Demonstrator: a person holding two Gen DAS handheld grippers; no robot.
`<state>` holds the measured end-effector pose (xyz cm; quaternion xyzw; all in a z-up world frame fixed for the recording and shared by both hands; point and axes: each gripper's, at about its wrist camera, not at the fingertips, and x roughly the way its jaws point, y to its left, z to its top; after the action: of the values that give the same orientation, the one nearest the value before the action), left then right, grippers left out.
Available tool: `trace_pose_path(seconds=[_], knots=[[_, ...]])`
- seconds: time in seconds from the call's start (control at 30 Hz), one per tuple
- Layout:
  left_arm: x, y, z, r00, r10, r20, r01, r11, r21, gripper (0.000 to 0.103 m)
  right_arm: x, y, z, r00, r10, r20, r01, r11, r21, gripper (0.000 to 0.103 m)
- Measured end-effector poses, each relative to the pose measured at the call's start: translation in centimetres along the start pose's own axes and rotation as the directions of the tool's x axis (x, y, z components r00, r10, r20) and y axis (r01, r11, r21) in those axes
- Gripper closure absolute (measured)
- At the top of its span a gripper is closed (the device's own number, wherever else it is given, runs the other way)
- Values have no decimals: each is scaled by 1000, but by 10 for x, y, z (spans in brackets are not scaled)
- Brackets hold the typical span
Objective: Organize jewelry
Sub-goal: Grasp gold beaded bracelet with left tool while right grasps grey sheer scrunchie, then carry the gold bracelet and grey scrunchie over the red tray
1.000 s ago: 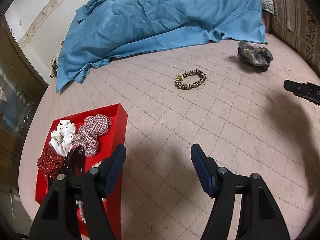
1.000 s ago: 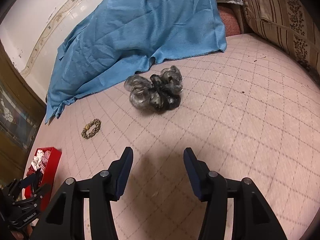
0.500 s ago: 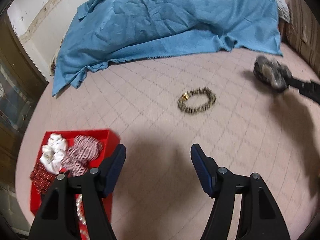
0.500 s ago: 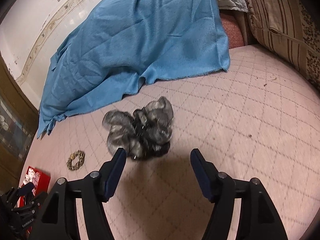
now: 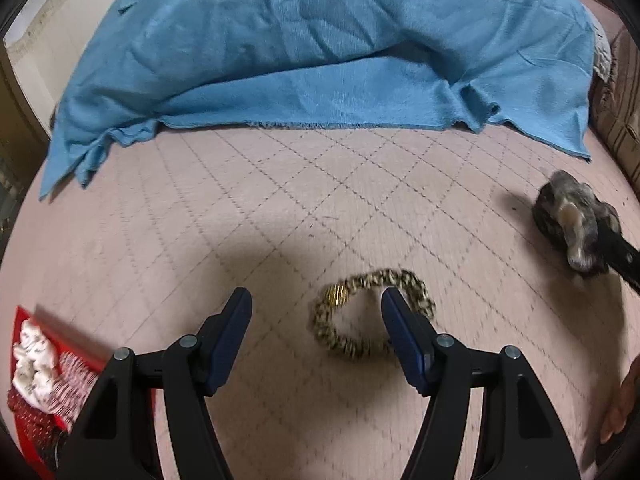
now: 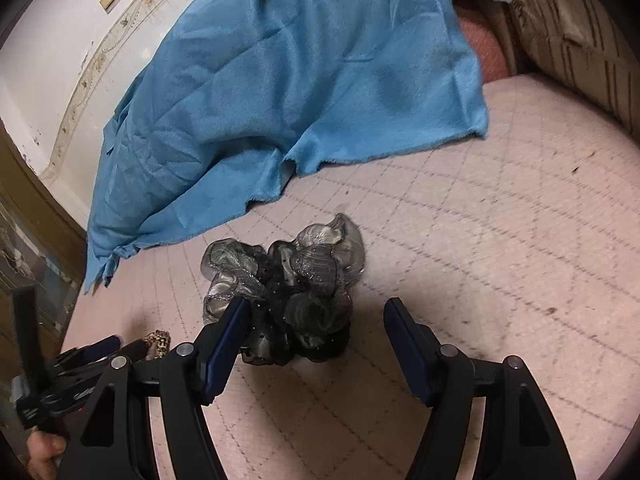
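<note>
A leopard-print scrunchie with a gold clasp [image 5: 362, 312] lies on the pink quilted bed. My left gripper [image 5: 316, 320] is open just above it, its right finger over the ring's right side. A grey-and-black organza scrunchie [image 6: 288, 280] lies in front of my right gripper [image 6: 316, 320], which is open with its left finger against the fabric's near edge. The same scrunchie shows in the left wrist view [image 5: 572, 224] with a right finger beside it. A red tray [image 5: 76, 350] holding several fabric scrunchies sits at the lower left.
A blue blanket [image 5: 320, 48] covers the far half of the bed. A striped cushion [image 6: 580, 28] stands at the far right. The left gripper [image 6: 80, 364] shows at the lower left of the right wrist view, by the leopard scrunchie [image 6: 158, 340].
Both grippers have moved forward. The left one has left the red tray and reached the leopard scrunchie. The right one has closed in on the grey scrunchie.
</note>
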<state>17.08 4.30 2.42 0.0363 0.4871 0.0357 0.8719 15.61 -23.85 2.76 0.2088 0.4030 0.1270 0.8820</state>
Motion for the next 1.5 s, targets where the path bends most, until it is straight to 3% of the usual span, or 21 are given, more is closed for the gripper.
trace_pose_path(seconds=[0.23,0.3,0.33,0.37,0.4,0.63,0.9,1.17,1.5], knots=[[14,9,1,999,-49,-22,47,998,-50,37,1,-21,5,991,134,13,-134,976,174,29],[12,9,-1,997,-70,-17,69,996,-64,49,3,-27,5,987,162,13,-161,962,219,32],[11,7,-2,997,-72,-13,71,996,-59,64,5,-28,4,986,164,6,-161,962,222,54],[9,3,-2,998,-68,-8,67,997,-43,85,9,-27,3,988,156,-22,-148,966,211,68],[6,-2,-2,998,-60,-11,60,998,-22,90,12,-25,2,987,154,-40,-143,969,204,75],[-26,-14,-8,997,-76,20,75,997,31,90,0,-9,2,991,134,-29,-128,980,154,80],[-99,-11,-38,993,-54,101,46,996,77,90,-32,30,-16,994,107,-12,-106,993,55,80],[-154,10,-79,987,-50,150,43,998,52,90,-77,81,-66,994,107,2,-107,992,-60,80],[-201,30,-130,981,39,191,-47,998,37,90,-109,108,-129,995,99,-25,-100,992,-80,80]])
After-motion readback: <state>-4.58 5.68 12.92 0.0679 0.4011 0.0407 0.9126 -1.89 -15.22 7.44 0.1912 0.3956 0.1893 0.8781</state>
